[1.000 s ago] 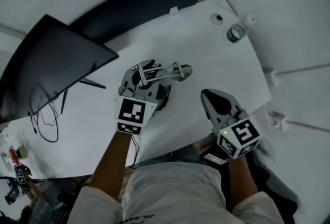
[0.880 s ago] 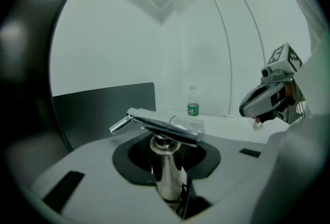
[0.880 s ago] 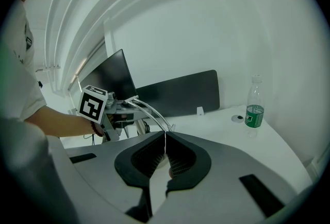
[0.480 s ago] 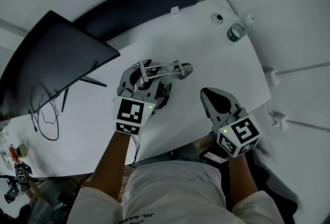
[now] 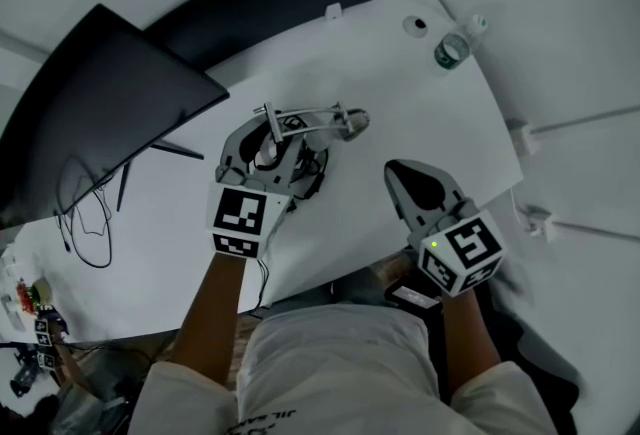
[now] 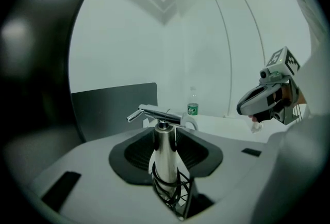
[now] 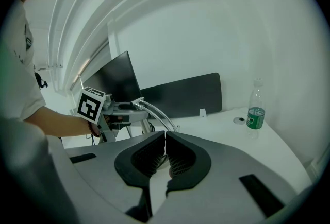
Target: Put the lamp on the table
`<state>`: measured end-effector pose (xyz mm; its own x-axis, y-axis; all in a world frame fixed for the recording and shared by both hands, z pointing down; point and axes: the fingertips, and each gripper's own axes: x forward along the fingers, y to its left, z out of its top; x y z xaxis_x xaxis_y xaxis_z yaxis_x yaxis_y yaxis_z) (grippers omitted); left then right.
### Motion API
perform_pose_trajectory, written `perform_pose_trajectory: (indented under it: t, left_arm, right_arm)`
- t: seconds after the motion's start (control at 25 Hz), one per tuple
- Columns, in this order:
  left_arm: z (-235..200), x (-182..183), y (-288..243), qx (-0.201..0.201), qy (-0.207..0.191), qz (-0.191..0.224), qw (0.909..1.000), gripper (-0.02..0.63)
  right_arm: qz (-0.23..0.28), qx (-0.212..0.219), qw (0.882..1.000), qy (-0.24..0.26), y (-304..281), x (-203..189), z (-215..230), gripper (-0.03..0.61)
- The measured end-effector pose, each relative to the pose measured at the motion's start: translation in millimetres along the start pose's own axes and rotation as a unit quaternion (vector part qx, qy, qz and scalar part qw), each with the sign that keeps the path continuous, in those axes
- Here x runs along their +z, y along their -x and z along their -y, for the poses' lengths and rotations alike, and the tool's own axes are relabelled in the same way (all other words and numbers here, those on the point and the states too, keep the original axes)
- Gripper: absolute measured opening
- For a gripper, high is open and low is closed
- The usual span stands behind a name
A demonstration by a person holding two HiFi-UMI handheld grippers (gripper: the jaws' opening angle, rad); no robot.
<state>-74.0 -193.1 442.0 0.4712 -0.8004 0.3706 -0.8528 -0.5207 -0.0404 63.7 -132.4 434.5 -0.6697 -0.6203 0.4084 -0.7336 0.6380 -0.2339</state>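
1. In the upper left of the head view, a dark monitor (image 5: 110, 113) stands on the white desk (image 5: 400, 93).
2. Just left of centre, my left hand-held gripper (image 5: 268, 148) has just been opening its jaws. They now stand wide, with the lamp (image 5: 312, 118) upright on the desk between them, its stem clear of the pads.
3. Right of centre, my right hand-held gripper (image 5: 405, 173) has its jaws closed together, with nothing in them.
4. In the upper right, a water bottle (image 5: 452, 48) stands near the desk's edge.

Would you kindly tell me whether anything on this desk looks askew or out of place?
Nothing is spilled or toppled. The lamp stands upright between the left hand-held gripper's jaws, which have just been opening; oddly, its black cord is looped round the stem.
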Motion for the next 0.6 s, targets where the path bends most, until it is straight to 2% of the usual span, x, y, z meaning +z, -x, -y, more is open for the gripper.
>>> perform_pose_trajectory:
  t: [0.6]
  left_arm:
    - [3, -6, 48, 0.017, 0.029, 0.003, 0.9994, 0.129]
  right_arm:
    - [0.009, 0.001, 1.0, 0.015, 18, 5, -15, 0.032]
